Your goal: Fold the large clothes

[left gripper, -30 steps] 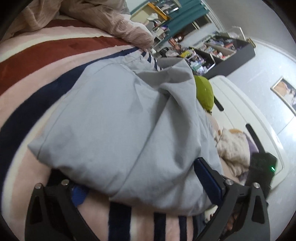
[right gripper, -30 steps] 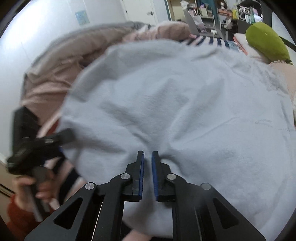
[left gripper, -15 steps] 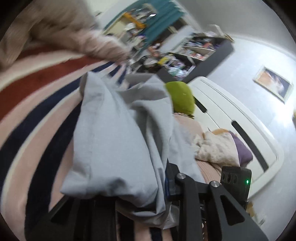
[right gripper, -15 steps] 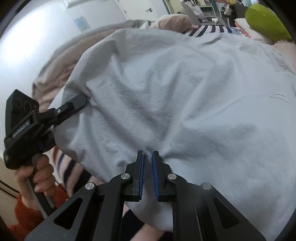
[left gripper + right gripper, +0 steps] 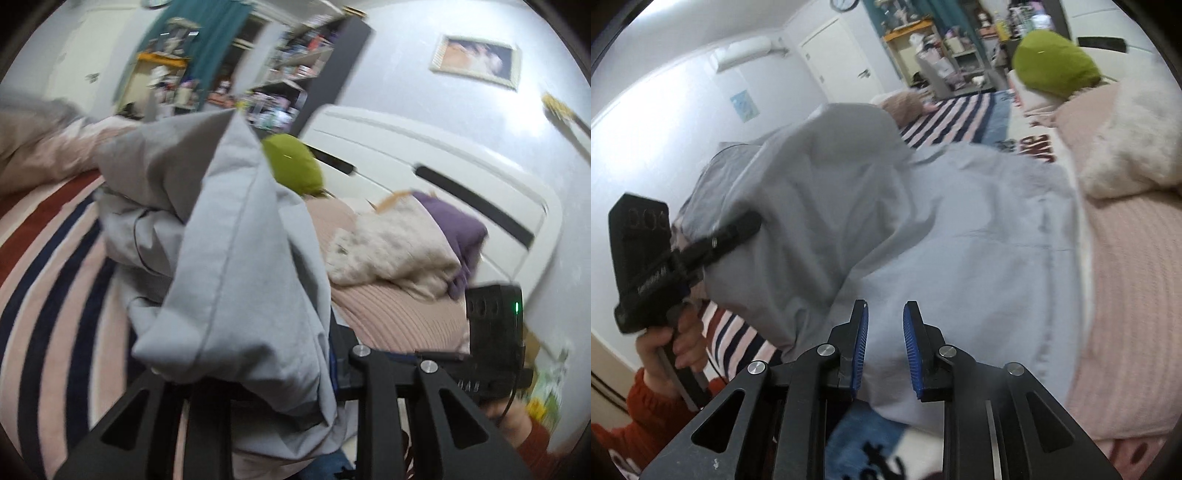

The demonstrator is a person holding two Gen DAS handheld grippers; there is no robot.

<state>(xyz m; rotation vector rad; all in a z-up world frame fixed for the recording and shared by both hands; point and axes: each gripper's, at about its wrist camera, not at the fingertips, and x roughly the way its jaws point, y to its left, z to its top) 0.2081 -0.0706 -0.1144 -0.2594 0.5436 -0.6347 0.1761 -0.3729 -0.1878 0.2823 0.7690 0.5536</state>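
A large light grey garment [image 5: 236, 258] lies bunched on the striped bed cover [image 5: 55, 295]. My left gripper [image 5: 288, 373] is shut on its edge and holds that part lifted; cloth drapes over the fingers. In the right wrist view the same garment [image 5: 960, 229] spreads across the bed, and the left gripper [image 5: 738, 229] grips its raised left side. My right gripper [image 5: 884, 347] is open, its blue pads apart just above the garment's near edge, holding nothing.
A green pillow [image 5: 293, 168] and a cream fluffy blanket [image 5: 388, 243] lie by the white headboard [image 5: 443, 162]. A pink ribbed blanket [image 5: 1126, 295] covers the bed's right side. A pink duvet [image 5: 37, 147] is heaped at far left. Shelves [image 5: 288, 66] stand beyond.
My right gripper has opened and let go of the garment. My left gripper has lifted its held edge higher and swung toward the headboard, bunching the cloth.
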